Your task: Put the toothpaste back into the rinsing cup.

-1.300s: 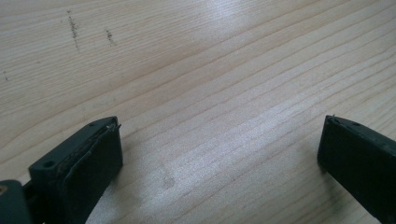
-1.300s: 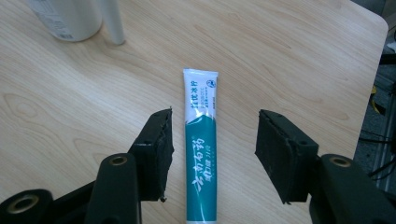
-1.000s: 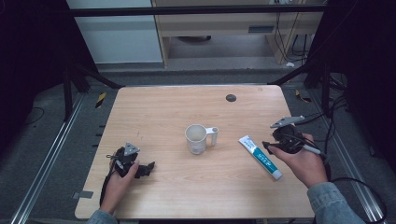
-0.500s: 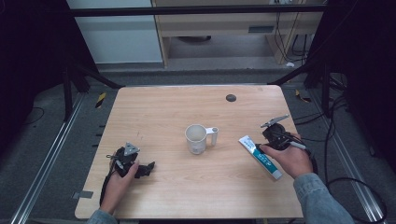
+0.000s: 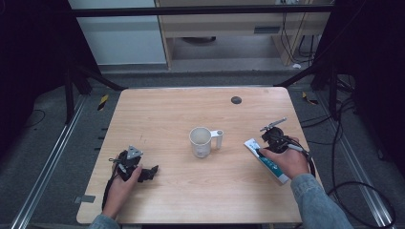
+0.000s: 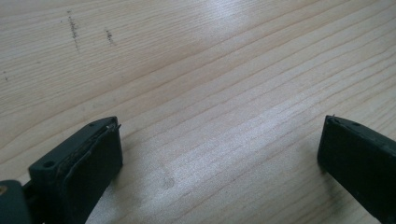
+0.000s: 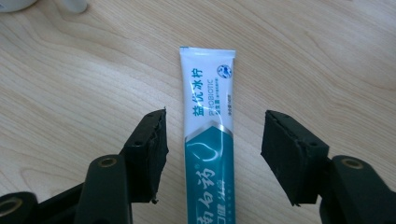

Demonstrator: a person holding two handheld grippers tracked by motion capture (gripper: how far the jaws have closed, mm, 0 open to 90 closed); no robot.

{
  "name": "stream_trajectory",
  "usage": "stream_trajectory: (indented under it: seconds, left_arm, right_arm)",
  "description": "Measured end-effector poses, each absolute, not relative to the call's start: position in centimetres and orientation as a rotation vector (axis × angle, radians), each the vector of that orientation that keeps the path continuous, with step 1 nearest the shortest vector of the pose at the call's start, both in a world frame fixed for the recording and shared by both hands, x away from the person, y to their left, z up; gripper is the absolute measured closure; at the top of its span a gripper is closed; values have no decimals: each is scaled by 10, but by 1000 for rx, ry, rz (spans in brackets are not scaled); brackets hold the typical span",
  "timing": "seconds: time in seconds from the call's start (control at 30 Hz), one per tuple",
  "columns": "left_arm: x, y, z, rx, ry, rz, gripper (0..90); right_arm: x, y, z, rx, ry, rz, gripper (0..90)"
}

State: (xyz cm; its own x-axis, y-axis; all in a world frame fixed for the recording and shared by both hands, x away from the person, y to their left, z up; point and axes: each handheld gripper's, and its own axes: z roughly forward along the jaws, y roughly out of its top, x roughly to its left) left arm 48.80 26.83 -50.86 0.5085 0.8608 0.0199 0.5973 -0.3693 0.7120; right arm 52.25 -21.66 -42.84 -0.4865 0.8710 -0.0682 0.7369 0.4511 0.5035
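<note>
Overhead view; close tool cameras facing the table (image 5: 181, 114)

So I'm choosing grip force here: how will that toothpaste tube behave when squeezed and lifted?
The toothpaste tube looks soft-walled, so it would probably dent under firm pressure. Its glossy skin may slip. It lies flat on the table with a crimped flat end, so rolling seems unlikely. The right gripper straddles it, fingers not touching.

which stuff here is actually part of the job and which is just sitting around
In use:
- toothpaste tube, lying flat between the open jaws of the right gripper, which have just been opening
- right gripper, not yet touching the tube

Lying about:
- white mug, mid-table
- left gripper, open, resting on the table
</note>
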Motion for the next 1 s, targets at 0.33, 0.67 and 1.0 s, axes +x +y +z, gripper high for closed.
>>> stream_trajectory:
  seconds: [0.33, 0.67, 1.0]
  left_arm:
    - [488, 268, -509, 2100, 1186, 521, 0]
    - [488, 268, -509, 2100, 1187, 521, 0]
    - [488, 268, -509, 2100, 1187, 521, 0]
  right_arm:
    - [531, -212, -436, 1385, 2422, 557, 365]
    - [539, -206, -438, 1366, 2461, 514, 388]
    - [544, -208, -442, 1385, 2470, 464, 392]
